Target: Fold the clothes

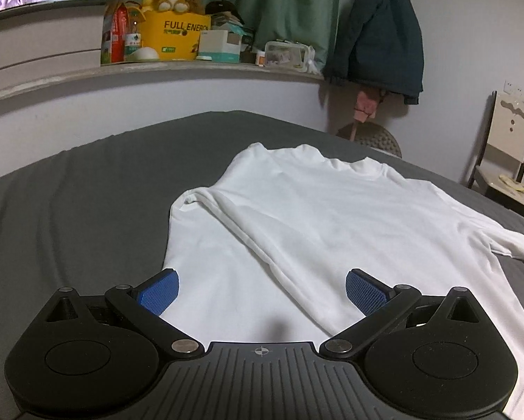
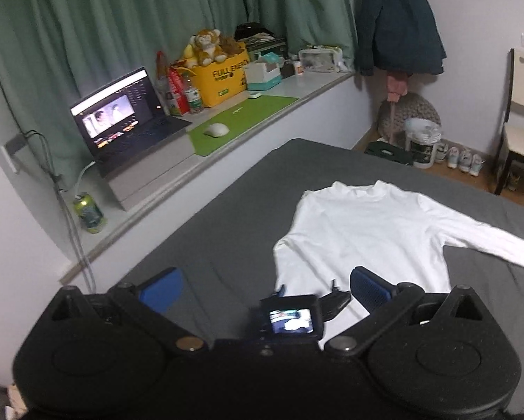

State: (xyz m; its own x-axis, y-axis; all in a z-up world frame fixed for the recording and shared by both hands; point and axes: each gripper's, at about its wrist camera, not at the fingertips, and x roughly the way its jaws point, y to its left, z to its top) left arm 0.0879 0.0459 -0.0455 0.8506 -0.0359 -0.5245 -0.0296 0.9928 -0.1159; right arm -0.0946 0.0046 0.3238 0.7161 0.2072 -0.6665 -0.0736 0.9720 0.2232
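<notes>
A white long-sleeved shirt lies on the grey bed, collar far, hem near. Its left sleeve is folded across the body; the right sleeve stretches out to the right. My left gripper is open and empty, low over the hem. In the right wrist view the shirt lies ahead and my right gripper is open and empty, held higher above the bed. The left gripper's camera shows below it, near the hem.
A window ledge runs along the bed's left with a laptop, green mat, mouse, yellow box and plush toy. A dark jacket hangs at the back. A chair stands right of the bed.
</notes>
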